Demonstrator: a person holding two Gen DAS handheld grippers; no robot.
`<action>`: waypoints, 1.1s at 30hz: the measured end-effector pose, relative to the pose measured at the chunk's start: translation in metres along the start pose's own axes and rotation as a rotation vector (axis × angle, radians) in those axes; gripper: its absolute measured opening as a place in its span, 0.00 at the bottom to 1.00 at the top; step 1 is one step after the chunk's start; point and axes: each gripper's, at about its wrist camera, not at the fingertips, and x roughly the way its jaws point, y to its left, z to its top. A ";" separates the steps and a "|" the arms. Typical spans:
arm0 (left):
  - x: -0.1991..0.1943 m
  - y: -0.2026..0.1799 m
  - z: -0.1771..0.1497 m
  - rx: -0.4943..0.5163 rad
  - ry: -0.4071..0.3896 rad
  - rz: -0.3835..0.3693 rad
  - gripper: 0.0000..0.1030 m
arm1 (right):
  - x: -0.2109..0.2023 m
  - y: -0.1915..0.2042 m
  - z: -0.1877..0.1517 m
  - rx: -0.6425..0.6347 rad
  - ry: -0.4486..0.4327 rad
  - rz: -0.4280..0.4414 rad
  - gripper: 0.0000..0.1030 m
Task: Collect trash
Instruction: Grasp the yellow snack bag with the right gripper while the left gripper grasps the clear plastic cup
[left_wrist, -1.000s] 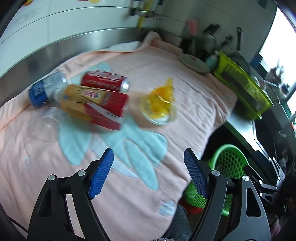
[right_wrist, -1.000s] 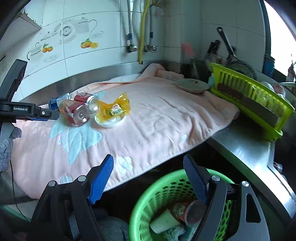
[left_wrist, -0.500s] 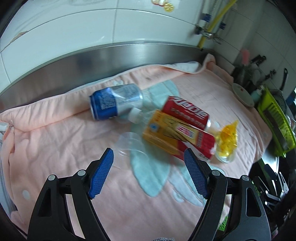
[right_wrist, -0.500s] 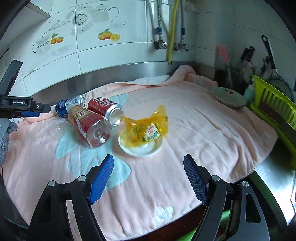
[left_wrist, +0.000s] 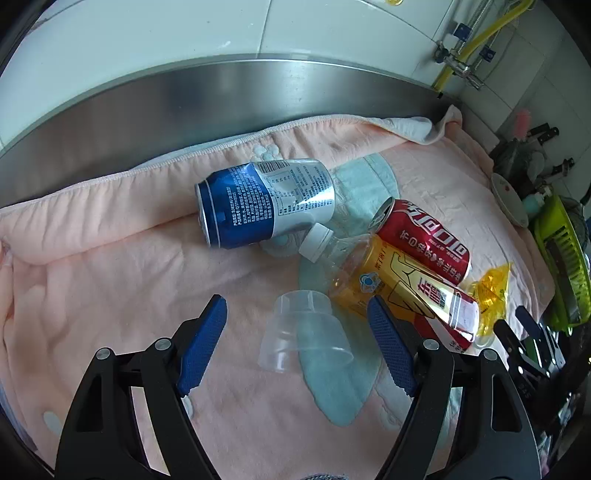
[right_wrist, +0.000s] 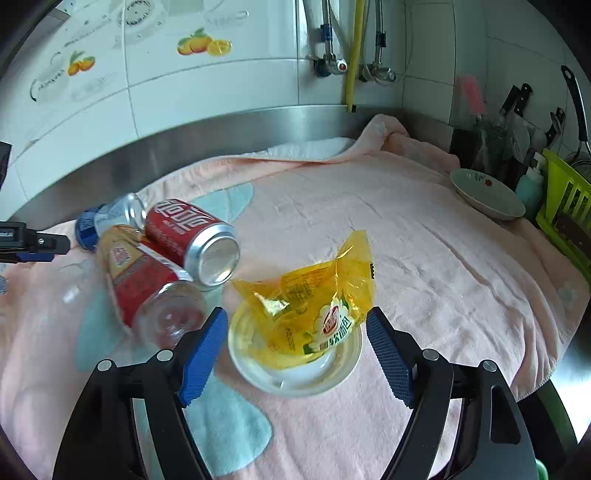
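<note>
A pink towel (left_wrist: 110, 280) with pale blue patches covers the steel counter, and the trash lies on it in a loose cluster. The left gripper (left_wrist: 297, 334) hangs with its jaws spread and nothing gripped; a clear plastic cup (left_wrist: 304, 334) lies on its side between the blue pads, touching neither. Just beyond the cup lie a dented blue and silver can (left_wrist: 264, 203), a red can (left_wrist: 424, 240) and a clear bottle with a yellow and red label (left_wrist: 399, 291), the bottle resting against the red can. The right gripper (right_wrist: 295, 338) is likewise released, its pads on either side of a small white dish (right_wrist: 295, 365) that holds a crumpled yellow wrapper (right_wrist: 317, 295). At the far right a plate (right_wrist: 487, 195) sits beside a green rack (right_wrist: 565, 206).
</note>
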 end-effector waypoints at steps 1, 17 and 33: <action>0.004 0.001 0.001 -0.003 0.007 0.003 0.75 | 0.004 0.000 0.001 -0.001 0.004 -0.003 0.73; 0.036 -0.005 -0.010 0.065 0.119 0.016 0.82 | 0.023 -0.001 0.000 0.012 0.033 -0.004 0.41; 0.023 -0.009 -0.033 0.074 0.129 -0.026 0.59 | -0.046 -0.006 -0.007 0.044 -0.091 0.040 0.34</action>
